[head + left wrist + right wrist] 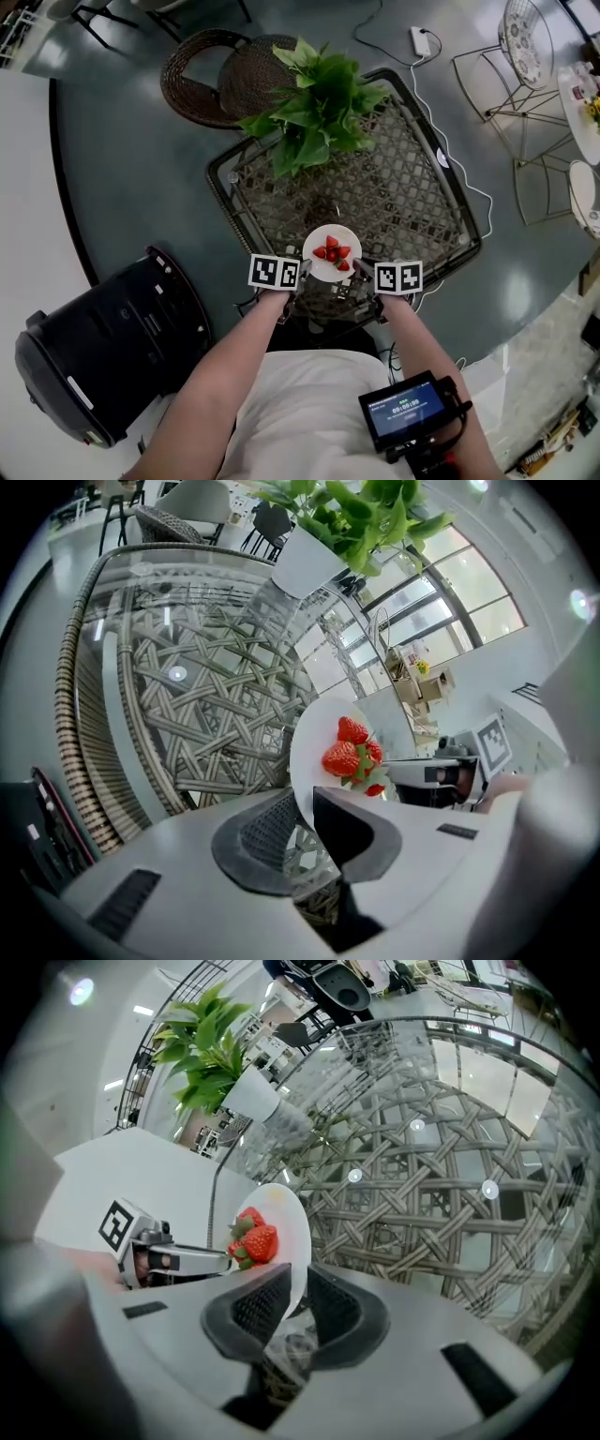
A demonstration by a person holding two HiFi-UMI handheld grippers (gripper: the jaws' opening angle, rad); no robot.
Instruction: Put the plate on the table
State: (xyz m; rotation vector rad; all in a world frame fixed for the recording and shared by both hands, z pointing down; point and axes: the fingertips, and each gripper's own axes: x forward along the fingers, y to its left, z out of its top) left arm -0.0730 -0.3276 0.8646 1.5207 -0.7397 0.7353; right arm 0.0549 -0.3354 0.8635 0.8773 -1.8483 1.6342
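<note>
Plate, white, carrying strawberries: held over the near edge of the wicker worktop (potted plant farther back). Left claw pinches its left rim; right claw pinches its right rim.

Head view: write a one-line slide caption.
Left gripper and right gripper clamp opposite rims of the plate of strawberries at the wicker table's near edge.

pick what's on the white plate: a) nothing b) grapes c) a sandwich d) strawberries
d: red strawberries with green tops sit on the plate.
</note>
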